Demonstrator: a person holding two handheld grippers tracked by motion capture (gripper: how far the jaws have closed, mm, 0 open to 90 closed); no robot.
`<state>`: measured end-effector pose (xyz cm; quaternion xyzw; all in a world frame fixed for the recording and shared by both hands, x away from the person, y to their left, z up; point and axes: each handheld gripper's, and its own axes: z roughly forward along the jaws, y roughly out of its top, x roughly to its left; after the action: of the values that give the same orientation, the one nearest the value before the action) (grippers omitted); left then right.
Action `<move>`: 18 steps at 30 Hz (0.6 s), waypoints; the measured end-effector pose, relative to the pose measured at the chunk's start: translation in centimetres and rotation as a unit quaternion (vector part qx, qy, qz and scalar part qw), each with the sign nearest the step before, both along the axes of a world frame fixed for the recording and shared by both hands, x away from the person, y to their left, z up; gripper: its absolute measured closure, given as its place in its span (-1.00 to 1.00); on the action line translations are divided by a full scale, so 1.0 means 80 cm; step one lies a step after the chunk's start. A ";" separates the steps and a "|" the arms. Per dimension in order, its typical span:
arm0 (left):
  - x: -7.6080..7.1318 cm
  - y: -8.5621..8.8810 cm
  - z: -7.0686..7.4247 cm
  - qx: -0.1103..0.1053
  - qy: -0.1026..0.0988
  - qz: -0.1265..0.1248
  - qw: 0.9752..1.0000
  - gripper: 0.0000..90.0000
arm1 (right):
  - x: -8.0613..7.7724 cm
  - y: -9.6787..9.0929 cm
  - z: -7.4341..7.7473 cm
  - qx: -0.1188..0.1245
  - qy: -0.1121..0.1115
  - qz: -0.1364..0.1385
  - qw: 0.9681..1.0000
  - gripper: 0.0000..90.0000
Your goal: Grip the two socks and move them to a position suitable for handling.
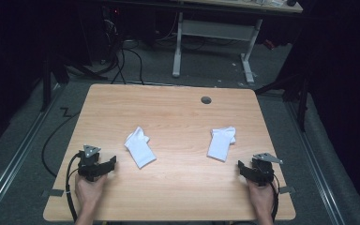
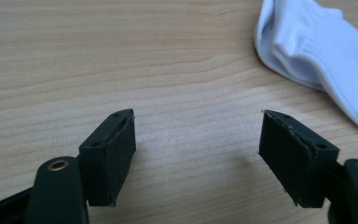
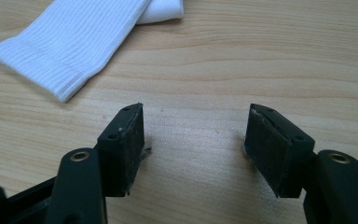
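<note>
Dim rm: grey carpet floor (image 1: pixel 206 65), white-legged desk (image 1: pixel 243 33) behind, cables (image 1: pixel 122 61) at back-left.

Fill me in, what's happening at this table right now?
A person sits at a wooden table with a two-jaw gripper in each hand. Two white socks lie on it, apart from each other: the left sock ahead of the left gripper, the right sock ahead of the right gripper. Both grippers rest low near the table's near edge, jaws open with bare wood between them. Neither sock is touched or gripped, so nothing has been picked up yet.
</note>
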<state>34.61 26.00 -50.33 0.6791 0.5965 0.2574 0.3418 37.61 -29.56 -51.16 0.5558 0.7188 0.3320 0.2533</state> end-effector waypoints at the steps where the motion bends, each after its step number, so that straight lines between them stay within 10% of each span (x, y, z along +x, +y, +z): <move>1: 0.001 0.000 0.004 -0.012 -0.007 -0.008 1.000 -0.38 | 0.000 0.000 0.000 -0.002 0.000 0.000 1.000 -0.16; 18: 0.020 -0.023 0.022 -0.021 -0.012 -0.054 0.998 -0.31 | -0.001 0.001 0.000 -0.006 -0.001 0.000 1.000 -0.17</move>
<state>36.19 24.18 -48.54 0.6999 0.5603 0.2339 0.3763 37.56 -29.47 -51.17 0.5538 0.7205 0.3283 0.2579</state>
